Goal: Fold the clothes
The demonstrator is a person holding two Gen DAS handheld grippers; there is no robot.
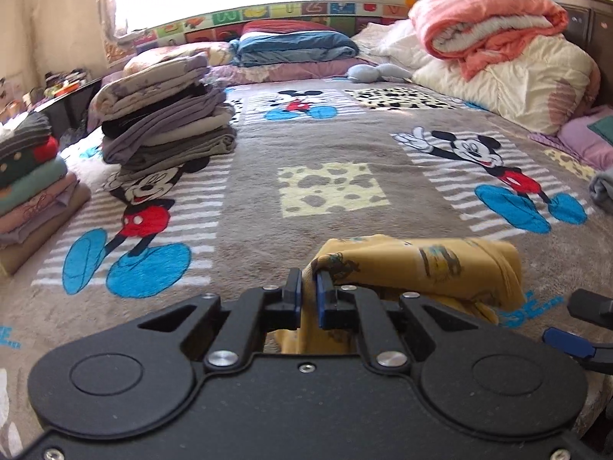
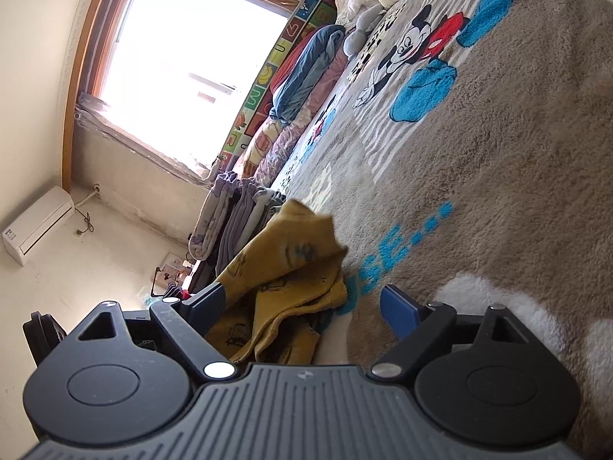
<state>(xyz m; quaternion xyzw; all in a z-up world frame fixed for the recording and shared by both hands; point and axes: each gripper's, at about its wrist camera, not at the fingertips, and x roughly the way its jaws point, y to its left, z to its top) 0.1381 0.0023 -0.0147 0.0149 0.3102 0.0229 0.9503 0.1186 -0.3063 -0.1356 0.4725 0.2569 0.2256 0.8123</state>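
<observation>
The yellow printed garment (image 1: pixel 421 268) is bunched at the near edge of the bed, lying on the grey cartoon-mouse blanket (image 1: pixel 325 145), and part of it is lifted off the pile. Your left tongs (image 1: pixel 308 287) are pressed together on a fold of that cloth, pinching it close to the tips. Your right tongs (image 2: pixel 302 303) stand spread wide, with the garment lying between them and leaning against the left-hand finger; nothing is being squeezed there, so only one side of the garment is under your control.

You look to be at the pick-up step: one garment taken from the heap and not yet laid flat. Next you need a second hold, so bring the right tongs onto an opposite edge or corner, close them, then draw both hands apart to spread the cloth over the open blanket before any fold. Watch for grabbing several layers at once.

Further out, two stacks of folded clothes (image 1: pixel 164 115) sit at the left of the bed, and rolled quilts (image 1: pixel 490 27) are heaped toward the headboard.
</observation>
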